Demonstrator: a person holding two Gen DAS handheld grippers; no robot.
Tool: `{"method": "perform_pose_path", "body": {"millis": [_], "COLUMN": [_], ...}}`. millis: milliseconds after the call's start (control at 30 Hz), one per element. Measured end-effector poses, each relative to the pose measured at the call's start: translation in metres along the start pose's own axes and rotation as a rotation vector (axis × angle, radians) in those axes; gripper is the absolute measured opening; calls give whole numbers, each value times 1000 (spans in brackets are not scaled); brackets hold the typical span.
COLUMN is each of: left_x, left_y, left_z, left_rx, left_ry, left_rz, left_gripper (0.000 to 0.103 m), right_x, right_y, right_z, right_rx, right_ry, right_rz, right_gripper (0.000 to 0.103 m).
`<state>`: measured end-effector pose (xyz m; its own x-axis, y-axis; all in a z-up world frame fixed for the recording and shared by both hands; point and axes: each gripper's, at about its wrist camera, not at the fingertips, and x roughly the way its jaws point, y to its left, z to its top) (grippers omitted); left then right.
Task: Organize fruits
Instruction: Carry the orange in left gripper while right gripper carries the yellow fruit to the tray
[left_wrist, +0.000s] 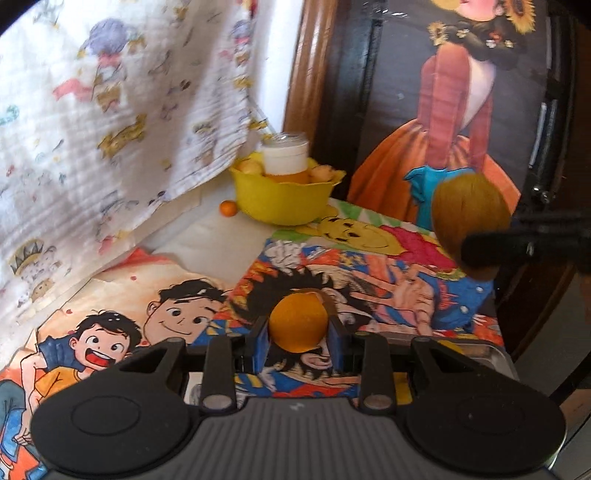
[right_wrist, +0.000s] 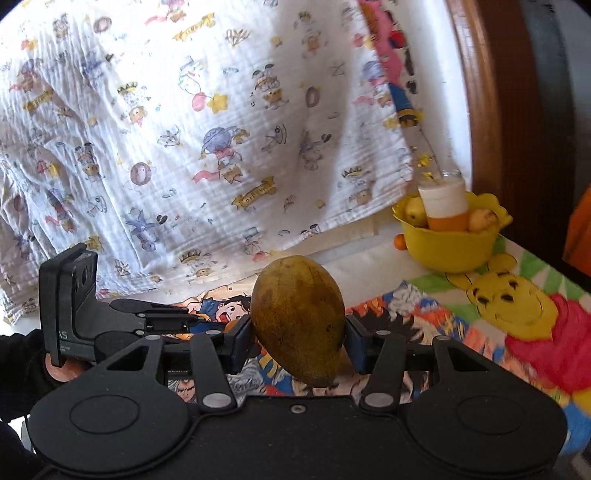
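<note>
left gripper (left_wrist: 299, 334) clamps a small orange (left_wrist: 298, 319) between its blue pads, above the cartoon-covered counter (left_wrist: 369, 258). right gripper (right_wrist: 299, 338) holds a mango (right_wrist: 299, 319) by its sides; in the left view that mango is blurred. on the left gripper's side only the letters "as" can be read, the rest cut off. a yellow bowl (right_wrist: 448, 247) sits far back on the counter with pale fruit and a white-capped bottle (right_wrist: 443, 206), its label unreadable. a tiny orange fruit (right_wrist: 399, 242) lies beside the bowl.
</note>
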<state>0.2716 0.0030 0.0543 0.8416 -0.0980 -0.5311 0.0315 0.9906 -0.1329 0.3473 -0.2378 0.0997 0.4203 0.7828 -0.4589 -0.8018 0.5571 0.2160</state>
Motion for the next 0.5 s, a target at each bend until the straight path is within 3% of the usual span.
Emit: {"method": "perform_pose_path", "body": {"millis": [200, 500], "left_x": [-32, -72], "left_y": [-30, -62], "left_z": [-24, -62], "left_rx": [68, 83], "left_ry": [-46, -7], "left_rz": [5, -60], "left_gripper": [36, 36], "right_x": [-36, -86], "right_y": [26, 58], "right_z": [-50, -114], "right_rx": [21, 90], "right_ry": [-41, -29], "right_rz": [-21, -70], "right_gripper": [54, 54]}}
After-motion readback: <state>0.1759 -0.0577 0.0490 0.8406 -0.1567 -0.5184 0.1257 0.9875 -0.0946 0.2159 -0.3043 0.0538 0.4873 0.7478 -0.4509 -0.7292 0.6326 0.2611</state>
